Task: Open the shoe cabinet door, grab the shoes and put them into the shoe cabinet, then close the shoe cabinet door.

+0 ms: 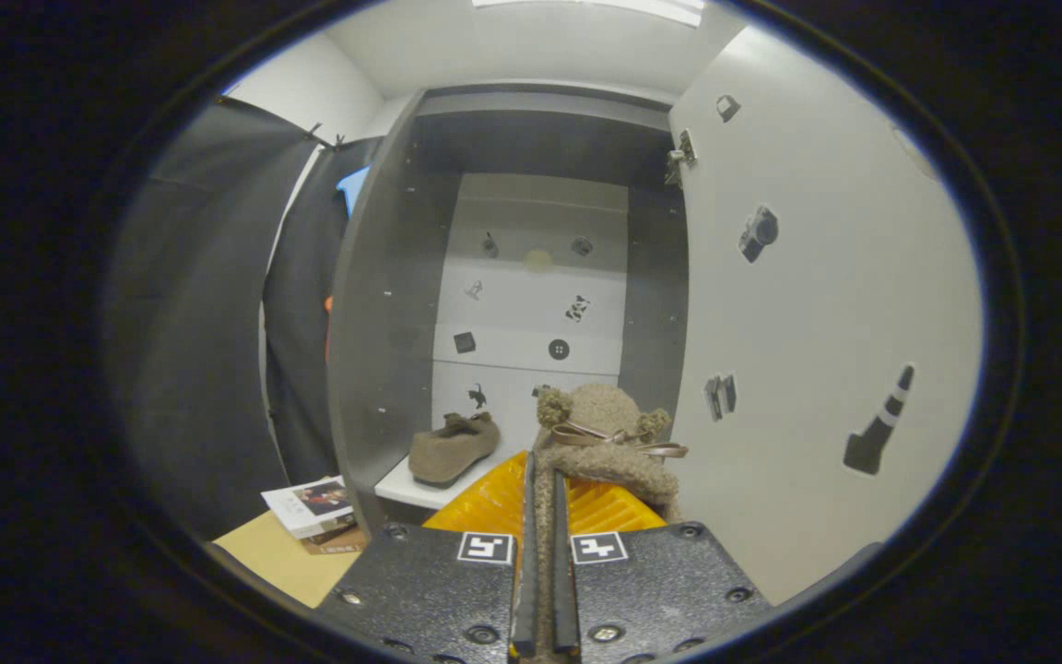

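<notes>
Fuzzy beige fabric is what I see pinched between my gripper (542,516) fingers: they are almost closed, with only a narrow gap, and both press on the edge of a fluffy shoe (607,441) with a thin bow on top. I hold this shoe just in front of the open shoe cabinet (383,304). Its door (826,304) stands swung wide on the right side, white, with small stickers on it. Inside, on the white bottom shelf (397,487), a second shoe (454,448) of brown suede already lies, to the left of the one I carry. Some booklets (312,505) lie on a tan surface (277,555) left of the cabinet.
</notes>
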Demonstrator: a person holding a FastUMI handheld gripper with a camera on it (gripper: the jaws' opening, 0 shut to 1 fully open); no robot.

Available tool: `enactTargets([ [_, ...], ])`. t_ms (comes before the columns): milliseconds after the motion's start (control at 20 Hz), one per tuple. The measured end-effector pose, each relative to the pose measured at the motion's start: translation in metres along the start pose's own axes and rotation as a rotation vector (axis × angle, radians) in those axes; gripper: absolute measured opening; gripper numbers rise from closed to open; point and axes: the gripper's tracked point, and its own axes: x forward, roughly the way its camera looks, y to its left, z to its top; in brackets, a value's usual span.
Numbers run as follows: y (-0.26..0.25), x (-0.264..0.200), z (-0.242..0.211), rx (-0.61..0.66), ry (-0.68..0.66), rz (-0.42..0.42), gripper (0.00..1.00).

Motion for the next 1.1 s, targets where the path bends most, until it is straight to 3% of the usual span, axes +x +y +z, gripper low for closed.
enactTargets([
  [500,0.008,0.158,-0.009,-0.205,0.061,-0.027,0.10],
  [900,0.022,0.251,-0.070,-0.303,0.185,0.022,0.10],
  [1000,0.018,0.263,-0.095,-0.290,0.270,0.022,0.10],
  [1100,0.018,0.270,-0.095,-0.191,0.293,0.027,0.10],
])
